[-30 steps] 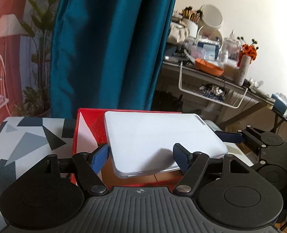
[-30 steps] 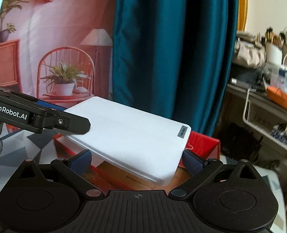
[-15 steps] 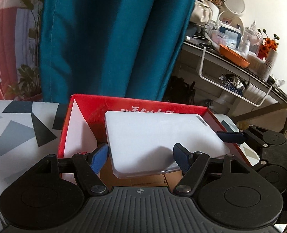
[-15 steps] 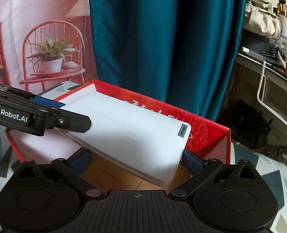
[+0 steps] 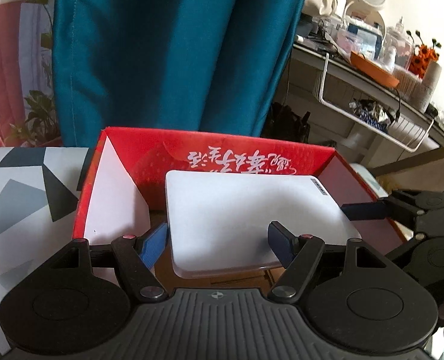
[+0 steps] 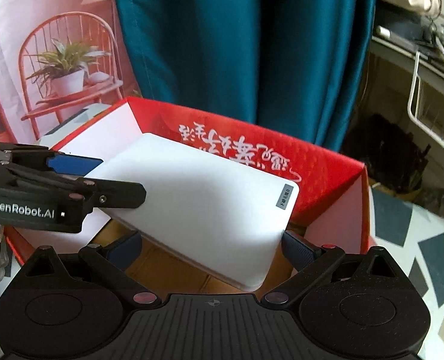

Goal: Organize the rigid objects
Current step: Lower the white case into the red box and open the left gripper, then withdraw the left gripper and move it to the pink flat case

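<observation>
Held flat over the open red box (image 5: 149, 150): white board (image 5: 246, 216), pinched at one edge by the left gripper (image 5: 218, 244) and at the adjoining edge by the right gripper (image 6: 209, 247), likely kept level to clear the walls.

- Left claw (image 5: 218, 241): matte black plastic, ribbed base plate, two round discs, blue pads (image 5: 153, 243), silver and red rivets.
- Right claw (image 6: 210, 241): same black build, dark blue textured pads (image 6: 297, 247).
- White "GenRobot.AI" lettering, left of frame.
</observation>
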`<state>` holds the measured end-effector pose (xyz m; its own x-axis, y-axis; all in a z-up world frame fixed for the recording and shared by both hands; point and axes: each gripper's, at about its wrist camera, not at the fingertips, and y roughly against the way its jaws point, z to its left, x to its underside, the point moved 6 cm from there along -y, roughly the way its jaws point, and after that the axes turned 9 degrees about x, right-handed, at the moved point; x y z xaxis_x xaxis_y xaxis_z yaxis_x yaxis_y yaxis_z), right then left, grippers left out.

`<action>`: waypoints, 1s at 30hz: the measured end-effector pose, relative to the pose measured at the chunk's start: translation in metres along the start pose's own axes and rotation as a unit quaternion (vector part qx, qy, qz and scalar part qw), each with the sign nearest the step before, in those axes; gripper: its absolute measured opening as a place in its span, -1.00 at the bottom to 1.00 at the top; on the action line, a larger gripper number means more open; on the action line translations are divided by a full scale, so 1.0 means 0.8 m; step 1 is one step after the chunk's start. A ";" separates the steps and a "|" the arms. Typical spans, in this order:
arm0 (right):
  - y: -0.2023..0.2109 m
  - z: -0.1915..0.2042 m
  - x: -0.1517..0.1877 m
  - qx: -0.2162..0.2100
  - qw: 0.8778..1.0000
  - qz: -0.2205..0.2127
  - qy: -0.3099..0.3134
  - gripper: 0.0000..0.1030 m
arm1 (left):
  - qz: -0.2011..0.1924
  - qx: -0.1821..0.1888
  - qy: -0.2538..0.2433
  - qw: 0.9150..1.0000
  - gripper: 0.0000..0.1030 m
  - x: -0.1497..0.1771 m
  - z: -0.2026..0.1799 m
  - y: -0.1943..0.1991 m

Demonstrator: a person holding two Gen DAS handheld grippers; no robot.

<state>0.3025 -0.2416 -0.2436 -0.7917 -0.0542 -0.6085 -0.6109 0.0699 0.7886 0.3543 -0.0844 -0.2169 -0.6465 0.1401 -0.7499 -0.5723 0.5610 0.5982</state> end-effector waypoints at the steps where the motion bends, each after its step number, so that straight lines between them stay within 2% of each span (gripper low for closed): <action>1: -0.001 0.000 -0.001 0.000 1.000 0.000 0.000 0.90 | 0.003 -0.003 -0.007 1.000 0.43 0.000 -0.003 -0.002; 3: 0.000 0.005 0.000 -0.006 1.000 -0.003 0.012 0.89 | 0.009 0.006 -0.021 1.000 0.40 0.002 -0.010 -0.005; 6: -0.002 0.015 0.004 0.007 0.999 0.002 0.039 0.89 | 0.016 -0.013 -0.044 0.999 0.40 0.004 -0.015 -0.009; 10: -0.002 0.018 0.010 0.010 0.999 0.006 0.041 0.91 | 0.011 -0.011 -0.038 0.999 0.41 0.004 -0.011 -0.006; 14: 0.000 0.016 0.012 0.014 0.999 0.003 0.038 0.92 | -0.005 -0.024 -0.045 0.999 0.45 0.003 -0.010 0.004; 17: 0.009 0.012 0.009 0.035 0.999 -0.021 0.030 0.99 | -0.015 -0.034 -0.048 0.998 0.59 0.004 -0.013 0.020; 19: 0.015 0.008 0.007 0.035 0.999 -0.035 0.017 0.99 | -0.029 -0.035 -0.057 0.997 0.73 0.003 -0.018 0.033; 24: 0.033 0.005 0.012 0.032 0.998 -0.045 0.000 0.99 | -0.053 -0.045 -0.072 0.995 0.91 0.000 -0.027 0.066; 27: 0.050 0.009 0.017 0.030 0.998 -0.062 -0.001 0.99 | -0.065 -0.056 -0.072 0.994 1.00 0.000 -0.030 0.082; 30: 0.068 0.008 0.023 0.016 0.996 -0.080 -0.027 0.99 | -0.072 -0.065 -0.072 0.993 1.00 0.002 -0.031 0.095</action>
<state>0.2549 -0.2321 -0.2126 -0.6827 -0.0133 -0.7306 -0.7281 0.0959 0.6787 0.2971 -0.0615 -0.1654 -0.4803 0.1858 -0.8572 -0.7194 0.4757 0.5062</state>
